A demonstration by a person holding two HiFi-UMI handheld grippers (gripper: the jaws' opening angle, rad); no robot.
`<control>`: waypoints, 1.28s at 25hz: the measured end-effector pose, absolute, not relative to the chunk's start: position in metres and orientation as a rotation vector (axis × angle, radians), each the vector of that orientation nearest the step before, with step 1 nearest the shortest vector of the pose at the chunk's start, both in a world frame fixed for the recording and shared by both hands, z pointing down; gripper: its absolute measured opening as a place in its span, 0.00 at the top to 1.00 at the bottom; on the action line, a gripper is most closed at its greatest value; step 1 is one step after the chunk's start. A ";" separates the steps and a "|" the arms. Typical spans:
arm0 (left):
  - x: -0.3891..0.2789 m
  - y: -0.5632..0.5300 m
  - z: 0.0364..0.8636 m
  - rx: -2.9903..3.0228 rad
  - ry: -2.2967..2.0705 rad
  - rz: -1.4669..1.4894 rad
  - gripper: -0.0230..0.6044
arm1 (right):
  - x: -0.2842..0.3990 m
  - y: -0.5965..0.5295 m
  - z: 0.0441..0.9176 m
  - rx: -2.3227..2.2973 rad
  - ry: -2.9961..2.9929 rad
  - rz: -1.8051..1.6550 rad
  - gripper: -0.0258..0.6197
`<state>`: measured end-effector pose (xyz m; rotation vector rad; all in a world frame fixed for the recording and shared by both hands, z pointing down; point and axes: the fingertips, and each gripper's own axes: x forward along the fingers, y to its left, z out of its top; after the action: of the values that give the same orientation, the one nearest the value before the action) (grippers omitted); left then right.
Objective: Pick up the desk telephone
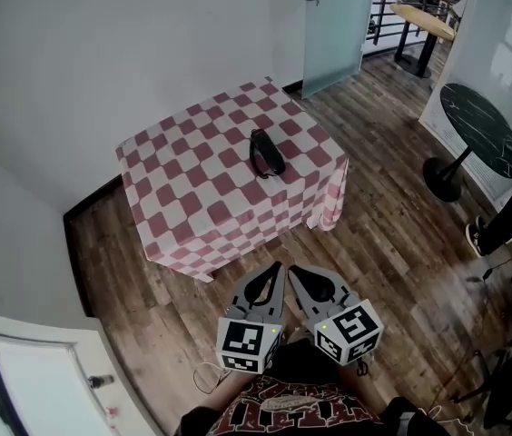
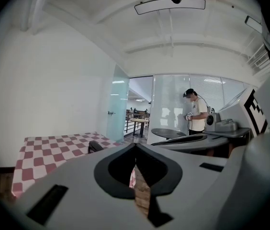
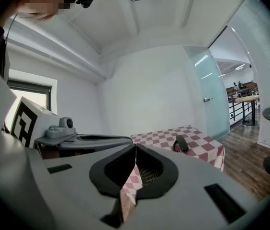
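The desk telephone (image 1: pixel 266 153) is a black handset shape lying on a table with a red-and-white checked cloth (image 1: pixel 192 207). It also shows small in the left gripper view, telephone (image 2: pixel 95 146), and in the right gripper view, telephone (image 3: pixel 182 143). My left gripper (image 1: pixel 278 267) and right gripper (image 1: pixel 291 270) hang side by side over the wooden floor, short of the table's near edge, both pointing towards it. Each pair of jaws meets tip to tip with nothing between them, in the left gripper (image 2: pixel 135 145) and the right gripper (image 3: pixel 135 146) alike.
A round black pedestal table (image 1: pixel 481 130) stands at the right, with a person's leg and shoe (image 1: pixel 479 234) near it. A frosted glass door (image 1: pixel 338 25) is behind the checked table, a railing and a wooden table (image 1: pixel 428 21) beyond. Another person (image 2: pixel 197 111) stands farther off.
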<state>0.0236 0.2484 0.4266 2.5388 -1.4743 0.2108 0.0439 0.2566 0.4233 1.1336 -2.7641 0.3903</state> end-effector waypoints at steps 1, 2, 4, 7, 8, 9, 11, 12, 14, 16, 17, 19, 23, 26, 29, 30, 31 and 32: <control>0.023 0.246 0.427 2.538 -1.473 0.213 0.95 | 0.043 0.254 0.423 1.136 -2.760 0.388 0.93; 0.024 0.243 0.426 2.539 -1.472 0.214 0.95 | 0.044 0.251 0.423 1.140 -2.755 0.380 0.93; 0.025 0.236 0.425 2.536 -1.471 0.208 0.95 | 0.046 0.244 0.423 1.154 -2.746 0.365 0.93; 0.027 0.224 0.428 2.522 -1.466 0.199 0.95 | 0.051 0.231 0.423 1.166 -2.747 0.363 0.93; 0.029 0.219 0.428 2.520 -1.467 0.203 0.95 | 0.053 0.226 0.424 1.163 -2.749 0.368 0.93; 0.032 0.214 0.429 2.517 -1.468 0.208 0.95 | 0.055 0.221 0.425 1.158 -2.750 0.373 0.93; 0.038 0.202 0.429 2.515 -1.470 0.215 0.95 | 0.060 0.209 0.425 1.145 -2.753 0.380 0.93; 0.041 0.194 0.428 2.514 -1.472 0.216 0.95 | 0.062 0.201 0.425 1.139 -2.756 0.381 0.93; 0.046 0.180 0.424 2.510 -1.479 0.216 0.95 | 0.066 0.185 0.421 1.127 -2.762 0.380 0.93; 0.050 0.167 0.419 2.504 -1.497 0.218 0.95 | 0.070 0.171 0.416 1.108 -2.772 0.373 0.93; 0.052 0.161 0.417 2.499 -1.510 0.220 0.95 | 0.072 0.164 0.413 1.095 -2.777 0.367 0.93; 0.055 0.149 0.413 2.486 -1.536 0.217 0.95 | 0.075 0.152 0.408 1.067 -2.786 0.355 0.93; 0.060 0.132 0.410 2.455 -1.574 0.198 0.95 | 0.080 0.134 0.404 1.018 -2.802 0.350 0.93; 0.065 0.121 0.412 2.437 -1.600 0.187 0.95 | 0.085 0.125 0.406 0.991 -2.811 0.348 0.93; 0.073 0.113 0.410 2.422 -1.632 0.152 0.95 | 0.095 0.119 0.408 0.971 -2.798 0.335 0.93; 0.076 0.111 0.408 2.423 -1.641 0.139 0.95 | 0.099 0.118 0.408 0.967 -2.793 0.328 0.93; 0.080 0.108 0.406 2.427 -1.648 0.133 0.95 | 0.104 0.116 0.408 0.964 -2.791 0.322 0.93; 0.084 0.106 0.406 2.430 -1.653 0.132 0.95 | 0.108 0.115 0.409 0.958 -2.792 0.322 0.93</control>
<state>0.0842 0.1061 0.4058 2.4305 -1.6535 0.1320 0.1077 0.1151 0.4092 0.9581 -2.7920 0.3216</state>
